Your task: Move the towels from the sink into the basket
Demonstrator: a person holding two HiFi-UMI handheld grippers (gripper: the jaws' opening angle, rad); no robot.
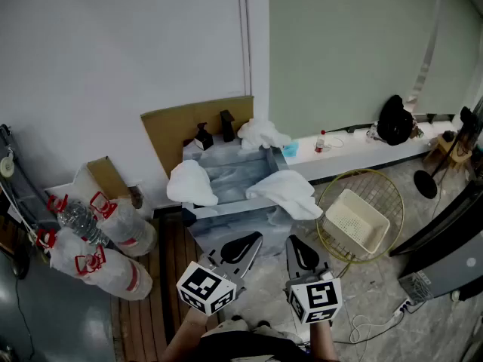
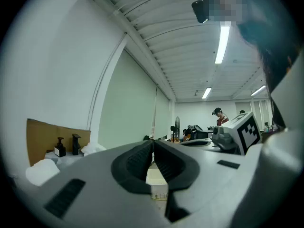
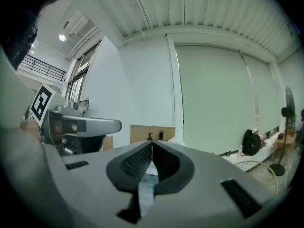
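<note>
The sink (image 1: 226,173) stands against the wall, with three white towels draped on its rim: one on the left edge (image 1: 190,183), one on the right front edge (image 1: 287,192), one at the back right corner (image 1: 261,134). The white basket (image 1: 356,222) lies on the floor to the right inside a gold wire ring. Both grippers hover low in front of the sink, apart from the towels. My left gripper (image 1: 245,246) (image 2: 153,142) is shut and empty. My right gripper (image 1: 300,251) (image 3: 152,146) is shut and empty too.
A gold wire ring (image 1: 361,214) circles the basket. Two black bottles (image 1: 214,133) stand at the sink's back. Water jugs with red handles (image 1: 98,236) lie at the left. A black fan (image 1: 395,121) and cables sit at the right.
</note>
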